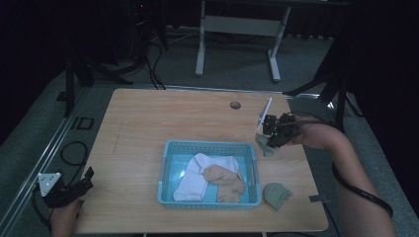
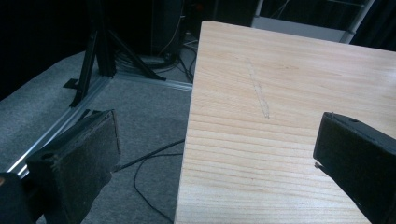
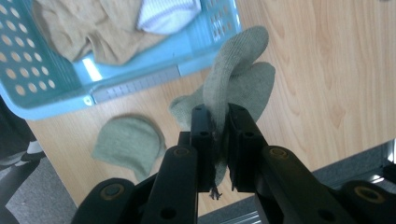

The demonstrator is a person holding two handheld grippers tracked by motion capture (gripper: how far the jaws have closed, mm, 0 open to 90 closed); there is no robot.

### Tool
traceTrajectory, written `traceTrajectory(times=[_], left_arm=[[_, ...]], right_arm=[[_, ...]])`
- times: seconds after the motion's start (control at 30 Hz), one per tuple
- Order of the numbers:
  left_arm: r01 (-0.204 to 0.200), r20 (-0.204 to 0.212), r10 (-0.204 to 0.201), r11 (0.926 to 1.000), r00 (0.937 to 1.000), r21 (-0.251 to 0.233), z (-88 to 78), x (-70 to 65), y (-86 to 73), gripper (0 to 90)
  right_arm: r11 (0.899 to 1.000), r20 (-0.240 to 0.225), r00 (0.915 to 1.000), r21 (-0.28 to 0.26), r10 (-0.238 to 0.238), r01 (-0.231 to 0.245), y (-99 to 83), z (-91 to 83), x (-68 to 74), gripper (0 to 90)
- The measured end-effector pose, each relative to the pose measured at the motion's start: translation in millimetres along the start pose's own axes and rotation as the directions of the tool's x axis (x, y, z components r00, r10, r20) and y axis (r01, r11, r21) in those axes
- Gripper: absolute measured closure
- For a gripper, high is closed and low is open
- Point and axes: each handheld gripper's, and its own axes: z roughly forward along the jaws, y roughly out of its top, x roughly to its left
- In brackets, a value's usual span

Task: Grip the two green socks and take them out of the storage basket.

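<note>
1. dark room behind, with a light wooden table (image 1: 148,123) under both tools.
2. right gripper (image 3: 218,122) pinches a grey-green sock (image 3: 233,70) between nearly closed jaws; the sock hangs beyond the tips, off the table.
3. blue basket (image 1: 170,148) lies just beyond that sock, holding a white sock (image 1: 195,177) and a tan sock (image 1: 227,180).
4. second grey-green sock (image 3: 128,142) lies on the table beside the jaws.
5. left gripper (image 2: 217,154) stands wide with nothing between its jaws, at the table's edge.
</note>
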Motion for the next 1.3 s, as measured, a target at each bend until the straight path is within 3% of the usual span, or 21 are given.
traceTrajectory(times=[0.3,0.5,0.63,0.83,0.97,1.17,1.3], left_arm=[[-0.001,-0.004,0.001,1.0000,1.0000,0.002,0.3,-0.2,0.1,0.7],[-0.002,-0.005,0.002,1.0000,1.0000,0.003,0.5,-0.4,0.1,0.7],[-0.001,-0.005,0.001,1.0000,1.0000,0.003,0.4,-0.3,0.1,0.7],[-0.003,-0.004,0.003,1.0000,1.0000,0.005,0.4,-0.3,0.1,0.7],[-0.004,-0.004,0.004,1.0000,1.0000,0.009,0.7,-0.2,0.3,0.7],[-0.003,-0.004,0.003,1.0000,1.0000,0.008,0.6,-0.4,0.2,0.7],[-0.005,-0.003,0.005,0.9999,1.0000,0.010,0.7,-0.4,0.3,0.7]], right_arm=[[0.998,-0.025,0.9981,0.026,0.056,-0.055,-30.7,13.8,-7.6,82.0],[0.998,-0.037,0.9973,0.022,0.063,-0.062,-37.3,21.3,-8.2,82.0],[0.997,-0.058,0.9958,0.003,0.071,-0.071,-37.3,37.9,-7.7,82.0],[0.995,-0.098,0.9906,0.039,0.095,-0.092,-37.1,82.0,-7.4,82.0],[0.992,-0.116,0.9859,0.049,0.120,-0.115,-38.6,100.3,-11.0,82.0],[0.989,-0.131,0.9815,0.069,0.140,-0.132,-41.6,120.2,-12.9,81.9],[0.987,-0.137,0.9788,0.066,0.152,-0.144,-43.5,124.4,-14.1,81.8]])
